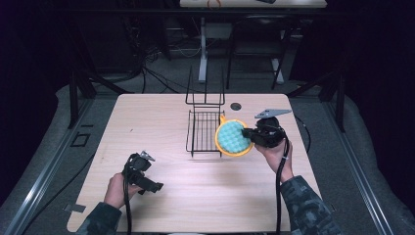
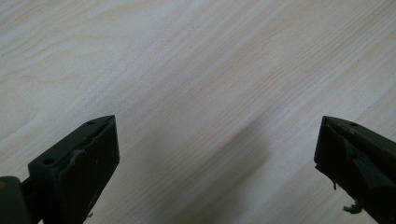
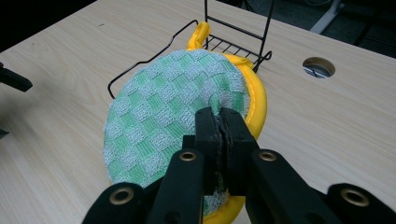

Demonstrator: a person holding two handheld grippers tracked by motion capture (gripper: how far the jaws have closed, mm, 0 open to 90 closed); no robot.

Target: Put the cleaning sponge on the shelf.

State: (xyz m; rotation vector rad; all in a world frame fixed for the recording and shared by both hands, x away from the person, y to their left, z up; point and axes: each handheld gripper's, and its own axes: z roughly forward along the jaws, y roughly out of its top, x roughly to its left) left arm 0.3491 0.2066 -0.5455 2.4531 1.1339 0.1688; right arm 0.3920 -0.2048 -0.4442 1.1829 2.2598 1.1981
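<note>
two tools are at work over the table (image 1: 161,117). the right tool (image 1: 248,132) is clenched on the edge of a round pot holder (image 1: 233,137), green checked cloth with a yellow border; in the right gripper view (image 3: 219,130) its black jaws stand pressed together over the lower rim of the pot holder (image 3: 173,116), with the cloth pinched between them. the pot holder is held up on edge, tilted, its green face turned toward the high camera, and it hangs just at the right side of a black wire rack (image 1: 204,131) that stands near the middle of the table. a yellow loop (image 3: 198,33) at the far end of the pot holder sits right by the rack (image 3: 233,44) wire; whether it touches i cannot tell. beyond the rack, a round cable hole (image 1: 236,106) is set in the table top.

the left tool (image 1: 157,187) is well apart, near the front left of the table, in the person's left hand (image 1: 116,190). it is released: in the left gripper view (image 2: 215,154) its jaws stand wide with bare wood between them.
</note>
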